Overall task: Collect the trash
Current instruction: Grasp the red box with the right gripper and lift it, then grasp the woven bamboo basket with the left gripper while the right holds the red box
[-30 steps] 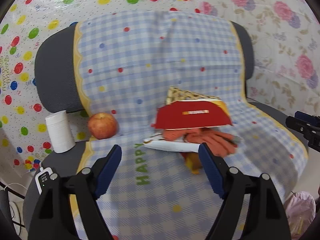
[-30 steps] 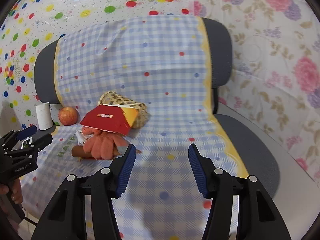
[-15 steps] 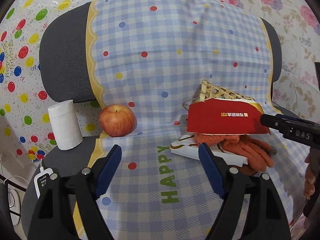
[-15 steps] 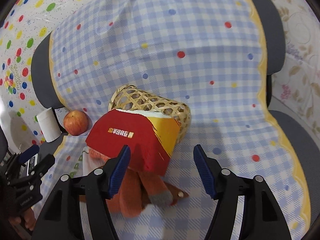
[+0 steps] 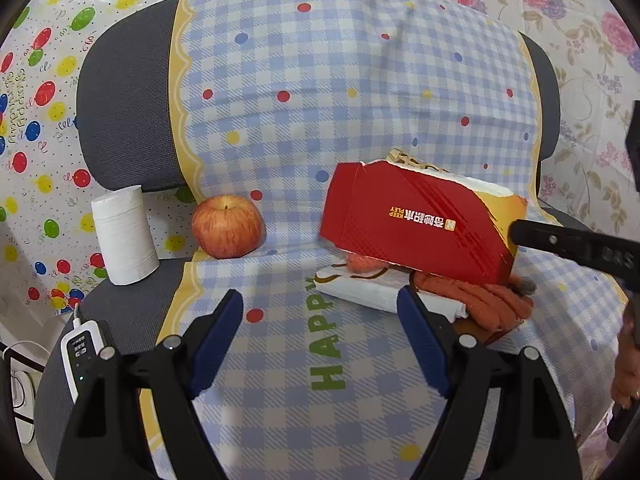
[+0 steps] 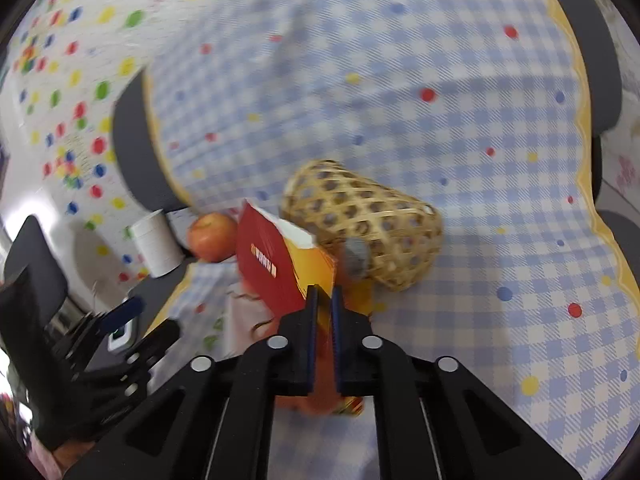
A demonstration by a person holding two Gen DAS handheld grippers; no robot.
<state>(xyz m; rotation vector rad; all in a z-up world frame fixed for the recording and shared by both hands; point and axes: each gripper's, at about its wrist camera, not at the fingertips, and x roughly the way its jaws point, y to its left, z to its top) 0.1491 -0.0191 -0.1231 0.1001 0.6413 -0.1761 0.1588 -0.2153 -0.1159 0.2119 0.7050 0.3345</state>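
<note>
- The torn red-and-yellow cardboard carton (image 5: 420,224) looks light, thin and hollow; I judge it will flex or crumple under a hard pinch, and its glossy face may slip. Its stiff folded yellow end is the sensible place to take hold.
- In the left wrist view the carton lies centre-right, tilted, resting on a pile of an orange knitted glove (image 5: 480,300) and a white plastic packet (image 5: 372,292), all on the blue-and-white checked cloth (image 5: 320,80) draped over the grey chair.
- The right gripper (image 6: 324,300), low in the centre of its own view, has its 2 jaws drawn narrow, and the carton's yellow edge (image 6: 316,268) sits pinched between them; in the left view its black finger meets that same end at the right edge of the frame.
- The left gripper (image 5: 320,316), bottom centre of its view, stands wide with nothing between its jaws; the carton is above and to the right of it, apart.
- Behind the carton lies a woven bamboo basket (image 6: 368,232) on its side, just beside it.
- A red apple (image 5: 228,226) and a white paper roll (image 5: 124,236) stand at centre-left, well apart from the carton.
</note>
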